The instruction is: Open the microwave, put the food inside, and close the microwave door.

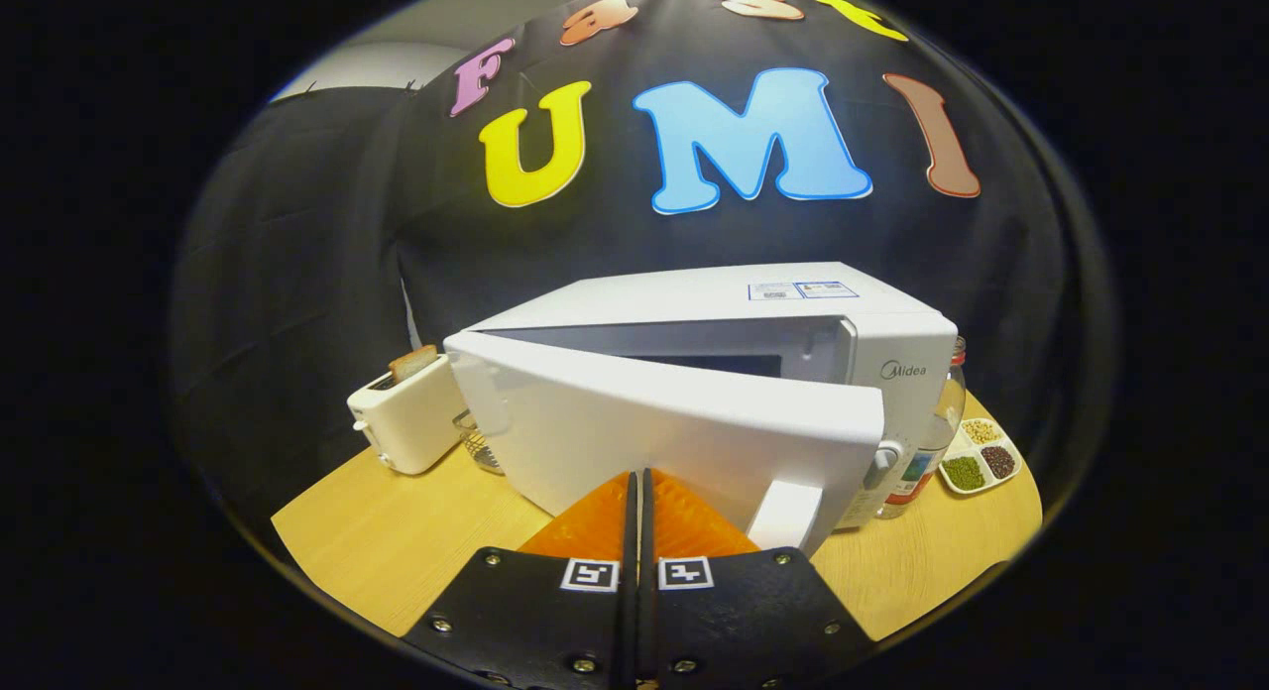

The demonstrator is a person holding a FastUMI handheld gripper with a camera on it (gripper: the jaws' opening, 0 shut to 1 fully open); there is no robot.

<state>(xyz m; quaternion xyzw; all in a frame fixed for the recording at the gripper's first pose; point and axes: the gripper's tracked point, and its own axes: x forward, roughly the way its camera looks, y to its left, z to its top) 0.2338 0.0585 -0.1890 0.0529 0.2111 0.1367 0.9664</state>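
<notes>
Jaws [636, 487] clenched, fingers pressed together with barely a slit between them, grasping nothing, tips right against the lower front face of the microwave door [684, 427]. Door partly ajar, hinged on the side toward the toaster, free edge swung outward on the side toward the jar; a wedge-shaped gap along the top between door and cabinet, widest near the control panel. Dark cavity glimpsed through that gap, contents not discernible. Door handle [786, 515] a pale block at the lower free corner, just beside the fingers. Microwave [734, 298] white, seated mid-table, its top edge clear beneath the black cloth wall.

Toaster [406, 422] white, off to the hinge side, near the microwave but apart from it, slice of bread [412, 363] standing up from its slot. Small wire basket [479, 447] tucked between toaster and microwave, partly hidden behind the door's hinge edge. Glass jar [937, 427] close against the control-panel side, partly hidden by the door's free corner. Divided dish [980, 457] of grains or beans beyond the jar, near the table's [397, 541] rim.

Bare wood in front of the toaster, stretching toward the fingers; a narrower bare strip ahead of the jar and dish, reaching to the table's rounded edge. Tight room beside the door's free edge, given the jar close by.
</notes>
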